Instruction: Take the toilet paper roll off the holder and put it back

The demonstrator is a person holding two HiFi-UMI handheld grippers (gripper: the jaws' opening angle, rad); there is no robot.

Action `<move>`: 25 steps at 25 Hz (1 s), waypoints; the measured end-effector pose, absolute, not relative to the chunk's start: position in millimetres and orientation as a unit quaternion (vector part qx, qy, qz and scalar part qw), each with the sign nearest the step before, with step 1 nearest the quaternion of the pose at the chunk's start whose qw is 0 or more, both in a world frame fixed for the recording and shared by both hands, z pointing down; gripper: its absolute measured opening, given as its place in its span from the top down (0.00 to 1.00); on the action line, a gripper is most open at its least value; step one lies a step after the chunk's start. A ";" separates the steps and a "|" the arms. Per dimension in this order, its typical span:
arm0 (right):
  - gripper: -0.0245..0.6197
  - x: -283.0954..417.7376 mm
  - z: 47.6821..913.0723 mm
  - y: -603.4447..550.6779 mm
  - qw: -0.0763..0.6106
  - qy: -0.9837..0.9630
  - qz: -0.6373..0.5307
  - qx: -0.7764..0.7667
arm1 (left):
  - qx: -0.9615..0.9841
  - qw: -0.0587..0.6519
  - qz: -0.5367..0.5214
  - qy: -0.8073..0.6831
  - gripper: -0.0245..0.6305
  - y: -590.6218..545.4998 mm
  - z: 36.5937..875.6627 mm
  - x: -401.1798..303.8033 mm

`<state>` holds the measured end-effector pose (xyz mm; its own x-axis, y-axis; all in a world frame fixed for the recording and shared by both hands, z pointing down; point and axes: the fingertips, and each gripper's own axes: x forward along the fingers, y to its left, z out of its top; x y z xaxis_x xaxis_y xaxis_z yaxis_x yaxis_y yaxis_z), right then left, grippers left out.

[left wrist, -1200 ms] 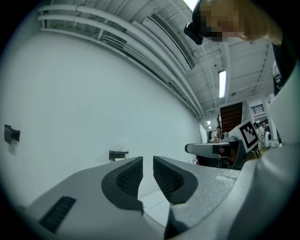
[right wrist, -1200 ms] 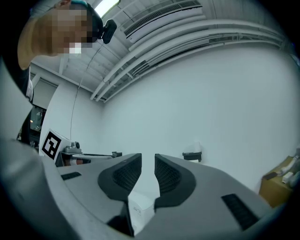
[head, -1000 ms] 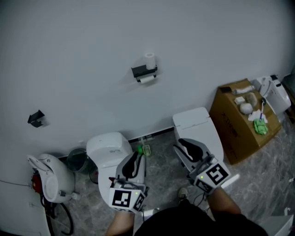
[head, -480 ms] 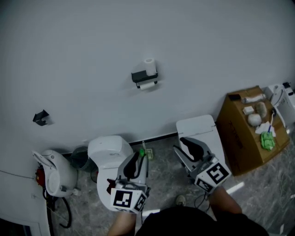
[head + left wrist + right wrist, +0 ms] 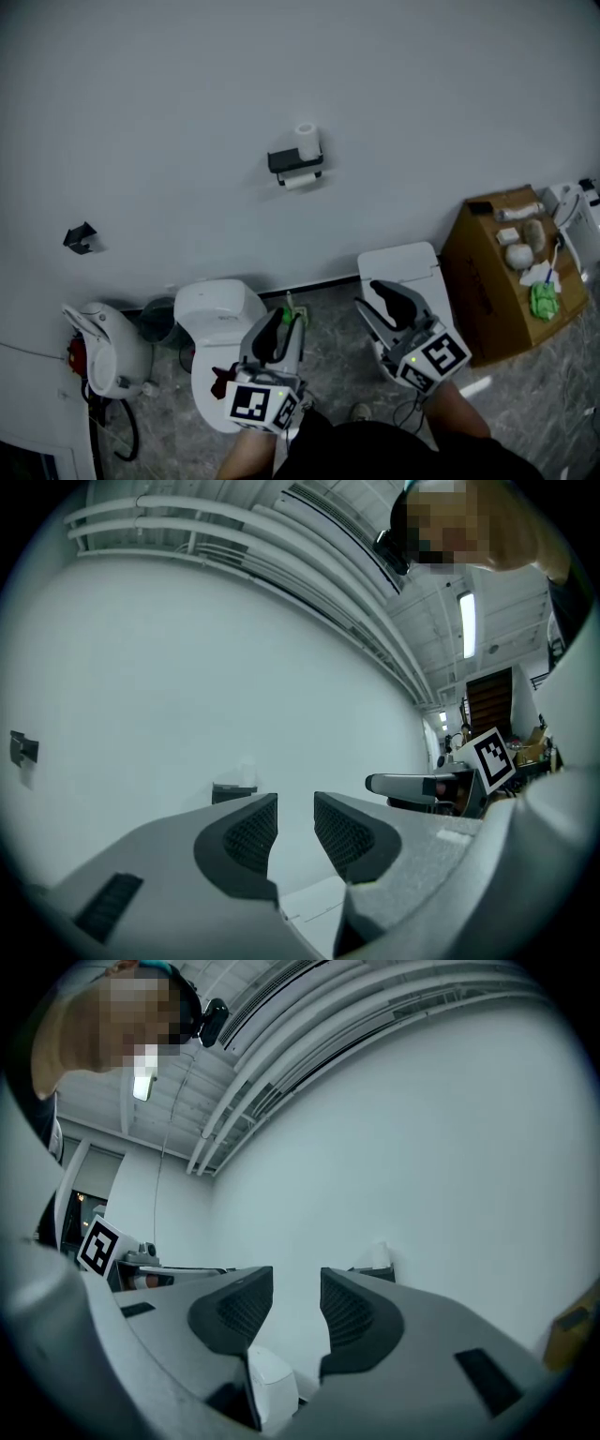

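The toilet paper roll (image 5: 300, 181) is hanging in the wall holder (image 5: 286, 159), well apart from both grippers. The left gripper (image 5: 286, 320) and right gripper (image 5: 367, 294) are carrying nothing, their jaws spread and just opening. The roll is probably light and crushable, so take it gently across its sides.

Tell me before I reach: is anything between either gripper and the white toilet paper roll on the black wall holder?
Nothing visible: open air separates the left gripper and right gripper from the white toilet paper roll atop the black wall holder.
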<state>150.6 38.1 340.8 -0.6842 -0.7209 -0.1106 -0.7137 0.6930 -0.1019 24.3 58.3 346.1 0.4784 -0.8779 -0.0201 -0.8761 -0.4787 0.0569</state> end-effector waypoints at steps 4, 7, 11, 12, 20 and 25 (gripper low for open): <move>0.70 133.4 337.9 18.9 0.078 0.917 -0.017 -0.392 | 0.866 0.024 -0.026 -0.499 0.79 33.9 352.5 10.4; 0.68 119.4 337.1 -0.1 0.077 0.911 -0.016 -0.404 | 0.874 0.027 -0.028 -0.484 0.77 11.7 353.9 -1.4; 0.67 98.5 335.4 -30.7 0.072 0.903 -0.011 -0.423 | 0.887 0.022 -0.031 -0.460 0.76 -23.8 349.9 -19.7; 0.67 92.8 335.2 -38.8 0.069 0.901 -0.009 -0.428 | 0.889 0.021 -0.032 -0.455 0.76 -33.0 348.7 -25.8; 0.67 47.4 346.9 -94.5 0.032 0.881 -0.011 -0.472 | 0.905 0.025 -0.041 -0.422 0.75 -95.6 351.3 -74.5; 0.66 18.6 346.1 -115.2 0.032 0.875 -0.006 -0.482 | 0.912 0.019 -0.042 -0.408 0.75 -117.4 350.5 -100.4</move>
